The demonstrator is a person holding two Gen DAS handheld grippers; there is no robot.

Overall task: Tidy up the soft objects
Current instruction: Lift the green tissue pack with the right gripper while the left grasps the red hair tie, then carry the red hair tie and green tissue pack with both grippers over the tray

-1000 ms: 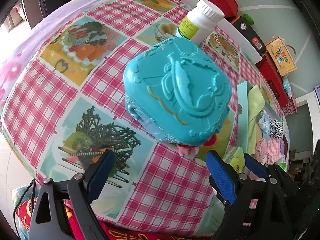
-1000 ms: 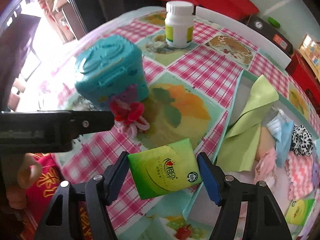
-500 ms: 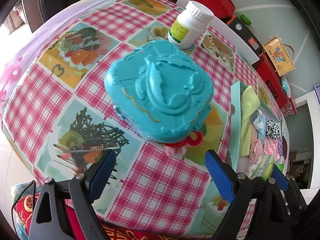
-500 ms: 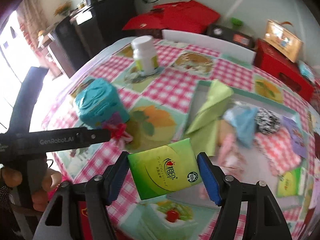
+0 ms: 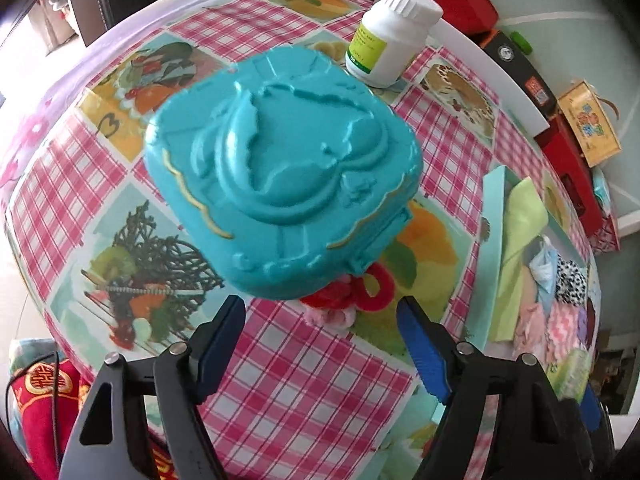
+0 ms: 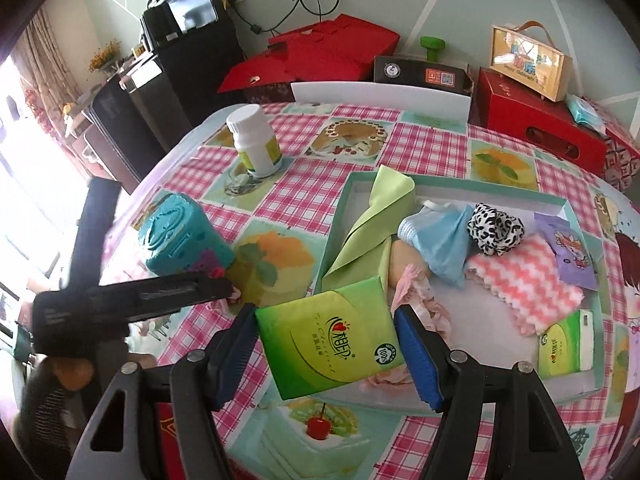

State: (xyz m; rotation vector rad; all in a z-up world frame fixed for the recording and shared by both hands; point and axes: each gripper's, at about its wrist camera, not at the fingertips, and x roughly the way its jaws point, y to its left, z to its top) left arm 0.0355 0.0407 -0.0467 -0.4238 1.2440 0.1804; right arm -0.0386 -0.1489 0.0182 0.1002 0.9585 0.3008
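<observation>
so the right gripper (image 6: 326,354) has its blue fingers (image 6: 418,360) clamped on a green tissue pack (image 6: 330,350), one pad on each short side, and the pack hangs in the air tilted a bit, over the near edge of the teal tray (image 6: 338,220). the tray sits on the table (image 6: 360,144) with the pink checked cloth and already has a pile of soft stuff in it: a folded light green cloth (image 6: 370,220), a blue face mask (image 6: 440,240), a black and white spotted scrunchie (image 6: 496,230), a pink and white wavy towel (image 6: 528,276), a little purple tissue pack (image 6: 568,252), some pale pink frilly fabric (image 6: 420,292) and a second green tissue pack (image 6: 564,344) in the near right corner.

the left gripper (image 5: 320,340) points steeply down at the table just in front of a big turquoise plastic case (image 5: 280,168) with a raised pattern on its lid. its fingers (image 5: 218,344) stand well apart and are closing in, with nothing pinched between them. right past the fingertips, tucked against the near side of the case, there's a red scrunchie (image 5: 372,292) on top of something fluffy and pink (image 5: 332,316), both on the table and outside the tray.

behind the case a white pill bottle (image 5: 390,36) with a green label stands upright. in the right wrist view you can see the left gripper's black body reaching in from the left beside the turquoise case, with the person's hand (image 6: 68,368) on the handle.
</observation>
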